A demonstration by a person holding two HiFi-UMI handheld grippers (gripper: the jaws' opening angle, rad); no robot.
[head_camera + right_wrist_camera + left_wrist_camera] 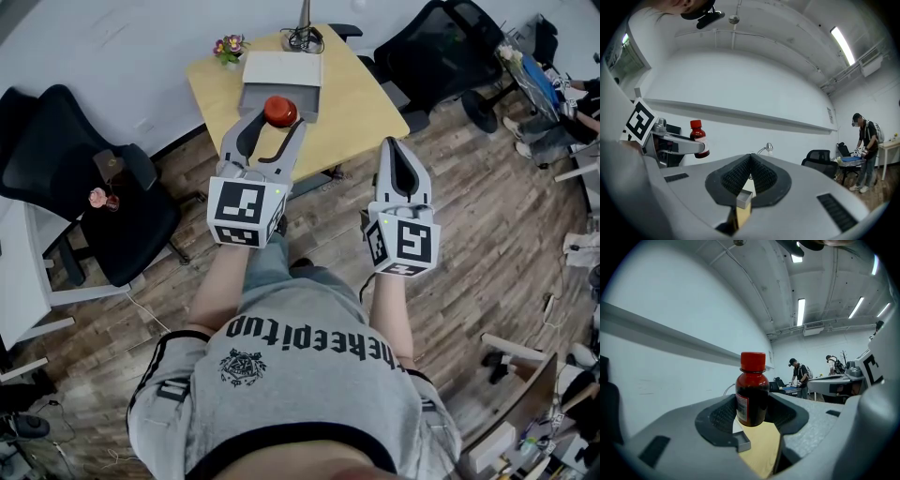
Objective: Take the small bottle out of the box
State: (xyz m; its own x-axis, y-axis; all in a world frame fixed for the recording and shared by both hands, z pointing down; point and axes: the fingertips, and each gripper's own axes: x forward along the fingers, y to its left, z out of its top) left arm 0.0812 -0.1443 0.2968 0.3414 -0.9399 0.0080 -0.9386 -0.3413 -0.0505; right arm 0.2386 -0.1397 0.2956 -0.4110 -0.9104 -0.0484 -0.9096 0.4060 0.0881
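Left gripper (275, 122): jaws part open and clamped on the bottle's body, one pad on each side.
Right gripper (393, 146): jaws closed together with nothing between them; level with the left gripper and apart from it.
Bottle (752, 391): small, dark, with a red cap; held in the air over the table, its bottom hanging free.
Bottle axis: upright, cap up, base down.
Box (281, 75): white, lying on the table; its near edge is just past the bottle in the head view.
Table (361, 98): yellow top.
Flowers (230, 45): at the table's far left corner.
Hard to make out: the box's inside. Only an edge of the bottle's label shows. From the head view little but the cap shows.
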